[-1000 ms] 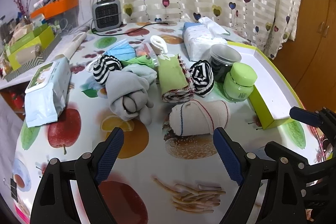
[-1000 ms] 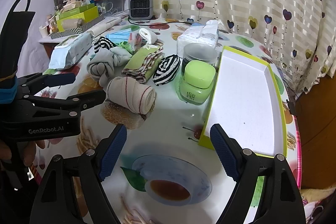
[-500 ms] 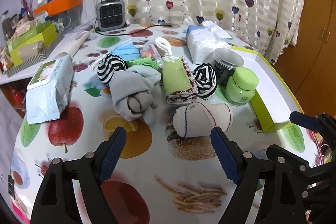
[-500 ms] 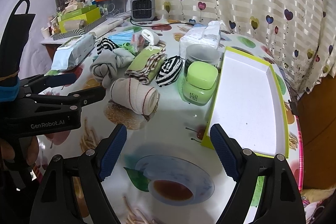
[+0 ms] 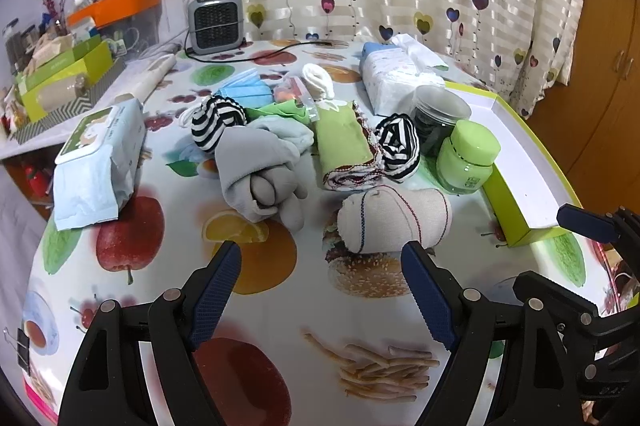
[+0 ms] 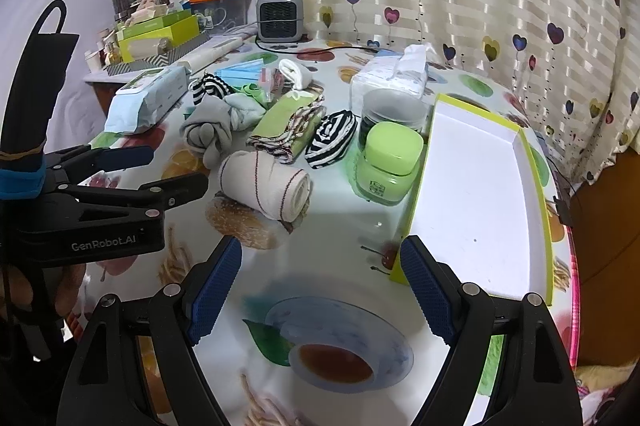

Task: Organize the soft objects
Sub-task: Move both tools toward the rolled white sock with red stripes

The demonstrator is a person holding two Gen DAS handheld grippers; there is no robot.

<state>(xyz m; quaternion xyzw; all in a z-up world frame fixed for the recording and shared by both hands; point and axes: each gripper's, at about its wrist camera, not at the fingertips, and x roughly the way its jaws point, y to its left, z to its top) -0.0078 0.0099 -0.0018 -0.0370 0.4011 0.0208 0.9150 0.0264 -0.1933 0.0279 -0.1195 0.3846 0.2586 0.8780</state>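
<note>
A rolled beige cloth point(image 5: 394, 220) with red and blue stitching lies nearest, just beyond my open, empty left gripper point(image 5: 322, 290); it also shows in the right wrist view point(image 6: 266, 186). Behind it lie a grey knotted sock point(image 5: 260, 170), a folded green cloth point(image 5: 344, 146) and two black-and-white striped socks point(image 5: 398, 142) point(image 5: 214, 120). A white tray with a lime rim point(image 6: 472, 194) stands to the right. My right gripper point(image 6: 320, 290) is open and empty, near the tray's front corner. The left gripper point(image 6: 132, 172) shows in the right wrist view.
A lime-lidded jar point(image 5: 466, 156) and a dark jar point(image 5: 438, 116) stand by the tray. A tissue pack point(image 5: 394, 78), wet wipes point(image 5: 96, 162), blue masks point(image 5: 244, 92) and a small heater point(image 5: 216, 20) are farther back. Cluttered shelf boxes point(image 5: 60, 78) stand left.
Both grippers have moved slightly forward toward the pile; the beige roll sits closer to the left gripper's fingertips. Nothing was grasped.
</note>
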